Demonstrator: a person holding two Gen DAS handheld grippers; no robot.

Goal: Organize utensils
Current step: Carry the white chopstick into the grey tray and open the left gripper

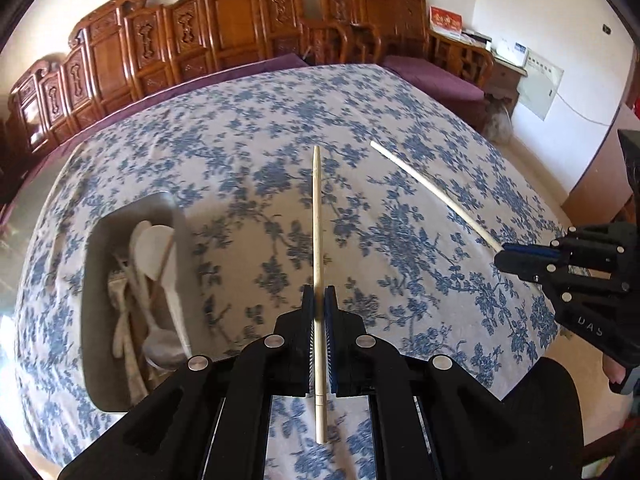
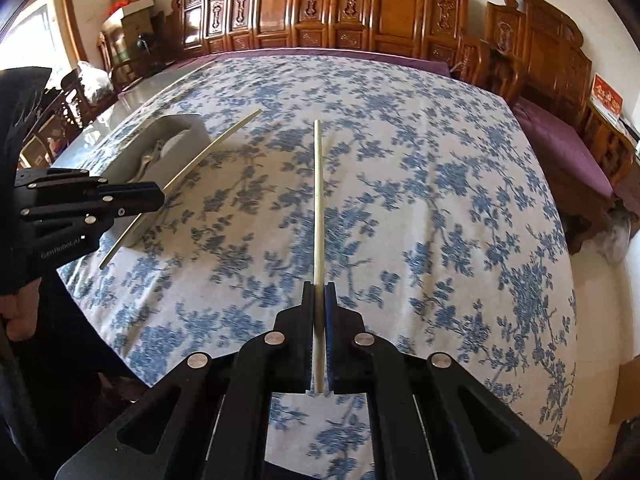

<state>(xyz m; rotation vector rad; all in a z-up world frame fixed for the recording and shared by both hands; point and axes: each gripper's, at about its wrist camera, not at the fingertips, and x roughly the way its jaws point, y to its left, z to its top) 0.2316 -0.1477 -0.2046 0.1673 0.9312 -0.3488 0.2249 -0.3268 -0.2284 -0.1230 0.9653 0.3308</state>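
Left gripper [image 1: 319,304]: clamped on the left chopstick [image 1: 317,216], pinched near its thick end; the shaft runs up the centre of the left wrist view.
Right gripper [image 2: 319,300]: pressed together on the right chopstick [image 2: 318,200], likewise held low on the shaft.
Tray [image 1: 90,280]: grey, lower left of the left wrist view, on the floral tablecloth [image 1: 400,120], holding white spoons [image 1: 154,252] and other utensils.
Handling: both sticks look light, stiff and smooth, so probably prone to pivoting or slipping in the pads.
Grip advice: a hold nearer mid-length would likely steady each stick before lowering it into the tray.
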